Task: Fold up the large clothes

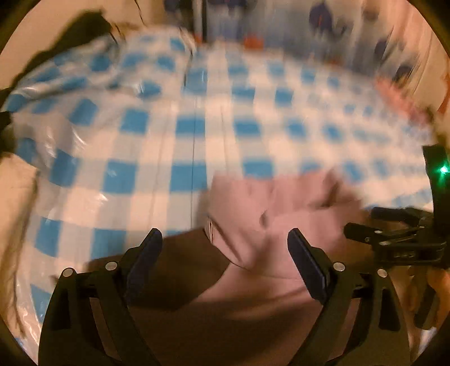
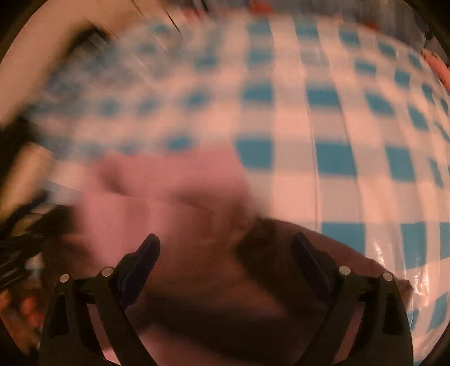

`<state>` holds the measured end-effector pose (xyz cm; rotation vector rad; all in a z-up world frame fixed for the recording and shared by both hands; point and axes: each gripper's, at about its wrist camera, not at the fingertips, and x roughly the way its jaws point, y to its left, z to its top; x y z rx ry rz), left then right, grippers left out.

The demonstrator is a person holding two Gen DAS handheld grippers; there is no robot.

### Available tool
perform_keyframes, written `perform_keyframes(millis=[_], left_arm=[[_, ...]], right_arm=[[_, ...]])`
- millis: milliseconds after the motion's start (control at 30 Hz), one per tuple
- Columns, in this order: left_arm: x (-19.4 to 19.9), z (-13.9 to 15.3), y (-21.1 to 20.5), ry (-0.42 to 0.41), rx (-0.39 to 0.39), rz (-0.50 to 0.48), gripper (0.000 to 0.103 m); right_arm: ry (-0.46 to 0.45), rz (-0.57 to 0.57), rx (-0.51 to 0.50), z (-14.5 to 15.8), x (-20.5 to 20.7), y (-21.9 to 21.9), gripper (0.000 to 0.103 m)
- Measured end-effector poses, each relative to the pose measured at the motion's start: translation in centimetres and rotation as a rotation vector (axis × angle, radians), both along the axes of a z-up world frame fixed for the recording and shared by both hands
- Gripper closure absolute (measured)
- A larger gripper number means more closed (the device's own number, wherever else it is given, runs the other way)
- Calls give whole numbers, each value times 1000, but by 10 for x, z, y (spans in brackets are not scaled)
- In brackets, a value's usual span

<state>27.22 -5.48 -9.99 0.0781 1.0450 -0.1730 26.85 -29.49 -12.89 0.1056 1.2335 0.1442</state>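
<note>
A pink garment lies bunched on the blue-and-white checked cloth. My left gripper hovers over its near edge, jaws wide apart, no fabric pinched between them. In the right wrist view the same pink garment spreads below my right gripper, which stands open above it with nothing caught between the fingers. The right gripper also shows at the right edge of the left wrist view, held by a hand. Both views are smeared by motion.
The checked plastic-covered cloth covers the whole work surface. Dark clothing lies at its far left corner. Patterned fabric with dark blue shapes hangs behind. Something red-pink sits at the far right.
</note>
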Motion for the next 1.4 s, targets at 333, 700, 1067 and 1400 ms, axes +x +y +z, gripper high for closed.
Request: perform_keyframes(millis=[333,700,1067,1400], left_arm=[[-123,49,-1,-405,202,-38,16],[-332,152,35,-520,254,-160,16],[-457,205,30,-595,267,-166,16],[-503,210,37,-608,351,-155,16]], right_arm=[[-174,9,371,66,-88,-63,7],[-54,-60,613,47,-389,-176,7],[31,-86,680,4,-519,-189,7],[70,-108,768,-24,-546,-193,6]])
